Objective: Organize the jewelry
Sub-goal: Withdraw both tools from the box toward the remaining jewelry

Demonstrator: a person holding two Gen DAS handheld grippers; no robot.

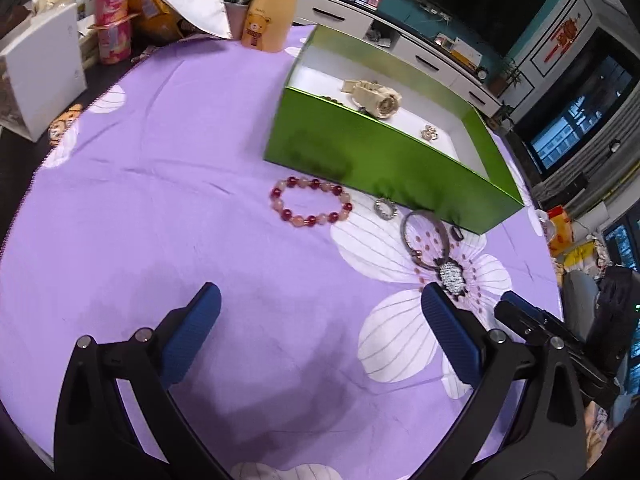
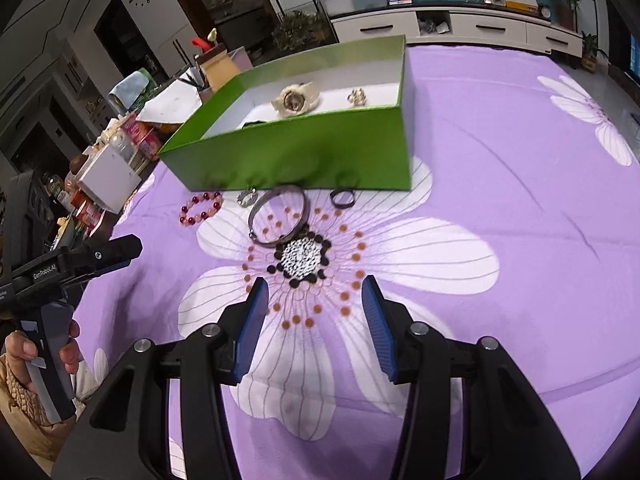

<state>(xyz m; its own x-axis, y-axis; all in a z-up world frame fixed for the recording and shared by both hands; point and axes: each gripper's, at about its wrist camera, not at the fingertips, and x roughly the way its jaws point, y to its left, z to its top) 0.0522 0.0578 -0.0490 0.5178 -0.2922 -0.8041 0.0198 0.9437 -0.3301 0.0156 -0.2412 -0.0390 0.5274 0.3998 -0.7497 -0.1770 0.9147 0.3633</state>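
Your left gripper [image 1: 320, 308] has its jaws spread wide, nothing between them, over bare purple cloth [image 1: 160, 200]. Your right gripper [image 2: 314, 312] sits partly apart, also empty (only the printed flower under it). Beaded bracelet [image 1: 311, 201], small sparkly ring [image 1: 385, 208], metal bangle [image 1: 426, 238] and dark ring [image 2: 343, 198] lie on the cloth just in front of the green box [image 1: 380, 160]. Inside the box: cream watch [image 2: 295, 99] and a small trinket [image 2: 357, 96].
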